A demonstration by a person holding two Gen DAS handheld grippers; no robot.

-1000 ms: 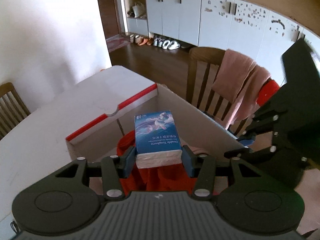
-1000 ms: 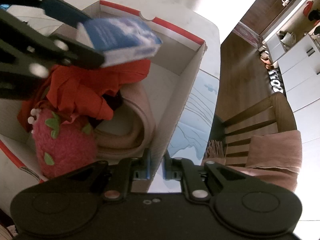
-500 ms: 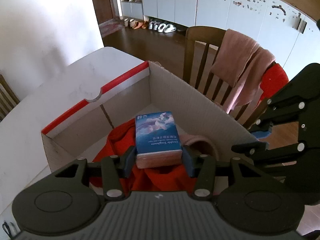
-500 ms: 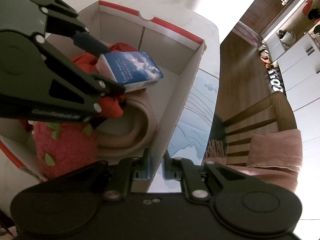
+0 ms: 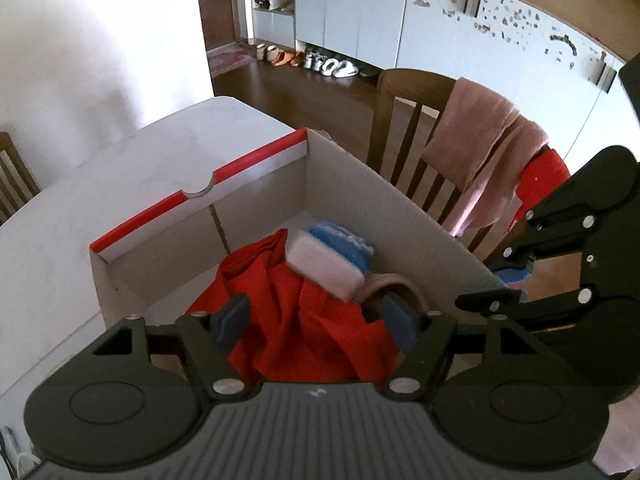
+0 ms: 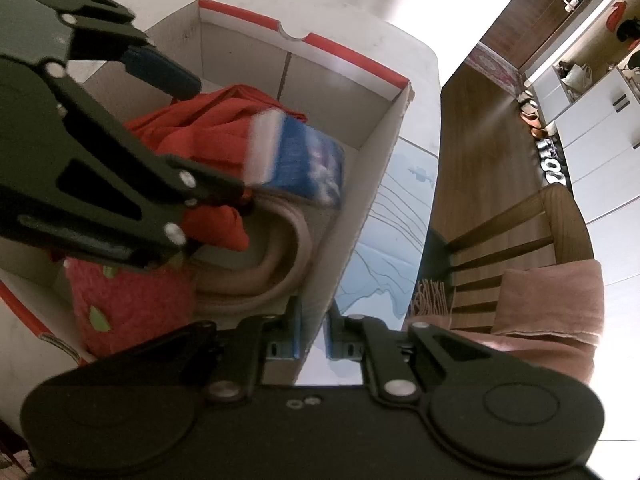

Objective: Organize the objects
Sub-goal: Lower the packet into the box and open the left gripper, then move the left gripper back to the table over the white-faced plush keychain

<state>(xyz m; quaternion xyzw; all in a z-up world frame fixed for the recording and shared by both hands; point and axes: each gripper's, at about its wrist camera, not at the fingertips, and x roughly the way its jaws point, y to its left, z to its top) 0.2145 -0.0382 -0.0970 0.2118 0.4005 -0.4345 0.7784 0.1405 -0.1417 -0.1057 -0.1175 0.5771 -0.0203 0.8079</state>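
Left tongs (image 5: 316, 320) just opened, tissue pack (image 5: 332, 260) free, right tongs (image 6: 312, 336) pinching box wall (image 6: 360, 216), strawberry plush (image 6: 120, 308) only in right view

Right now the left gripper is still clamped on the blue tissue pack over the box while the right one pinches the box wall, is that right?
Not quite. The left gripper has just been opening and nothing is between its jaws; the tissue pack lies in the box on the red cloth, as the left wrist view shows. The right gripper does pinch the wall.
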